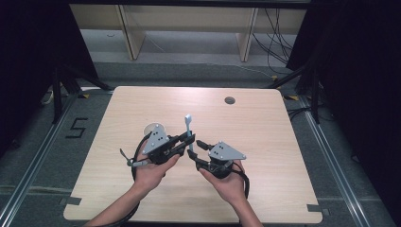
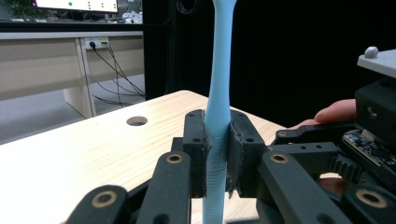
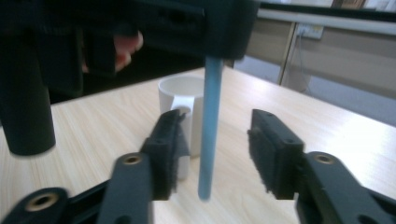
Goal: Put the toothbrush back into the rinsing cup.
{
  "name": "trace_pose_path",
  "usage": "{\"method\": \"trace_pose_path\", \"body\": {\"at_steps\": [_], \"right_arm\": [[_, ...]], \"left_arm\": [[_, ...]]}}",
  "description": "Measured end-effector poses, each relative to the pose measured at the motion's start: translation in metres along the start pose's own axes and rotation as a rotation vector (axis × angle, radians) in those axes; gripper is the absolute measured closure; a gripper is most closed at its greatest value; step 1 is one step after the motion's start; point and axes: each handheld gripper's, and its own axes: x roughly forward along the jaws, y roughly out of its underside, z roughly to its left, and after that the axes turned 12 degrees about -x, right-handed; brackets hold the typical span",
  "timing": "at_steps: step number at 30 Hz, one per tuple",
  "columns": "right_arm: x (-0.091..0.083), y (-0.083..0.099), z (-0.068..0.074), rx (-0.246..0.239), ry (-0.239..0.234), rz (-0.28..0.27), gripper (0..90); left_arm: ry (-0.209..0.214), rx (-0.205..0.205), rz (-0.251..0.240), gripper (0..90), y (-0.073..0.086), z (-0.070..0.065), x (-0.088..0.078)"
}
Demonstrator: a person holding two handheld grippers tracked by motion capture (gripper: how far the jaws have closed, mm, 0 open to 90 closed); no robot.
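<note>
Left claw (image 2: 217,154) clamps an upright blue toothbrush (image 2: 218,93); right claw (image 3: 212,154) gapes around its handle, handover unfinished, white mug (image 3: 180,100) waiting on the bench (image 1: 265,142).

Left gripper (image 2: 216,154) jaws clamped on an upright light-blue toothbrush (image 2: 219,93) at its ribbed handle, above the wooden table (image 2: 70,154) with a round hole (image 2: 137,121); right gripper (image 2: 369,140) close at right, a fingertip (image 2: 334,112) behind it.
</note>
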Motion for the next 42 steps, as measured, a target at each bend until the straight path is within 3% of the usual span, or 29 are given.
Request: {"method": "trace_pose_path", "body": {"at_steps": [1, 4, 5, 6, 10, 12, 14, 17, 21, 24, 25, 27, 28, 30, 33, 36, 37, 38, 42], "right_arm": [[-0.001, 0.001, 0.000, 0.009, 0.007, 0.013, 48.2], [-0.003, 0.003, -0.002, -0.025, 0.009, 0.025, 46.8], [-0.008, 0.004, -0.001, 0.001, 0.009, 0.044, 46.3], [-0.009, 0.006, -0.002, 0.000, -0.006, 0.040, 46.2], [-0.015, 0.010, -0.006, 0.008, 0.010, 0.049, 47.4], [-0.019, 0.015, -0.010, -0.012, 0.029, 0.037, 45.5], [-0.022, 0.018, -0.010, 0.013, 0.037, 0.052, 45.3], [-0.024, 0.022, -0.014, -0.009, 0.059, 0.034, 45.4], [-0.030, 0.032, -0.020, 0.020, 0.087, 0.043, 46.2], [-0.033, 0.036, -0.021, 0.014, 0.096, 0.062, 46.4], [-0.035, 0.044, -0.021, 0.061, 0.090, 0.069, 46.4], [-0.037, 0.050, -0.024, 0.037, 0.118, 0.076, 46.5], [-0.038, 0.053, -0.022, 0.083, 0.115, 0.083, 46.6], [-0.040, 0.059, -0.022, 0.095, 0.125, 0.092, 46.7], [-0.041, 0.063, -0.022, 0.101, 0.127, 0.098, 46.7], [-0.040, 0.069, -0.025, 0.101, 0.152, 0.084, 46.9], [-0.043, 0.070, -0.026, 0.084, 0.182, 0.097, 46.9], [-0.043, 0.071, -0.026, 0.102, 0.182, 0.103, 47.0], [-0.044, 0.074, -0.027, 0.096, 0.212, 0.104, 47.1]], "left_arm": [[-0.008, -0.009, -0.005, 78.3, 0.000, 0.003, -0.001], [-0.017, -0.014, 0.001, 78.3, 0.000, 0.005, -0.003], [-0.024, -0.008, -0.002, 78.3, -0.001, 0.008, -0.005], [-0.031, -0.003, -0.001, 78.4, -0.001, 0.009, -0.006], [-0.045, -0.002, -0.006, 78.3, -0.004, 0.014, -0.010], [-0.055, 0.000, -0.012, 78.3, -0.005, 0.018, -0.012], [-0.062, -0.001, -0.013, 78.4, -0.006, 0.021, -0.014], [-0.069, 0.001, -0.018, 78.3, -0.008, 0.023, -0.017], [-0.087, 0.005, -0.028, 78.3, -0.011, 0.029, -0.024], [-0.096, 0.008, -0.027, 78.4, -0.011, 0.033, -0.026], [-0.102, 0.002, -0.033, 78.4, -0.012, 0.036, -0.027], [-0.109, 0.001, -0.033, 78.4, -0.012, 0.037, -0.029], [-0.109, 0.001, -0.033, 78.4, -0.012, 0.037, -0.029], [-0.111, 0.007, -0.034, 78.4, -0.013, 0.038, -0.032], [-0.117, 0.005, -0.036, 78.4, -0.013, 0.039, -0.035], [-0.127, 0.005, -0.046, 78.4, -0.015, 0.040, -0.042], [-0.130, 0.006, -0.049, 78.4, -0.015, 0.041, -0.044], [-0.135, 0.011, -0.051, 78.4, -0.015, 0.041, -0.047], [-0.150, 0.020, -0.054, 78.4, -0.015, 0.044, -0.053]]}}
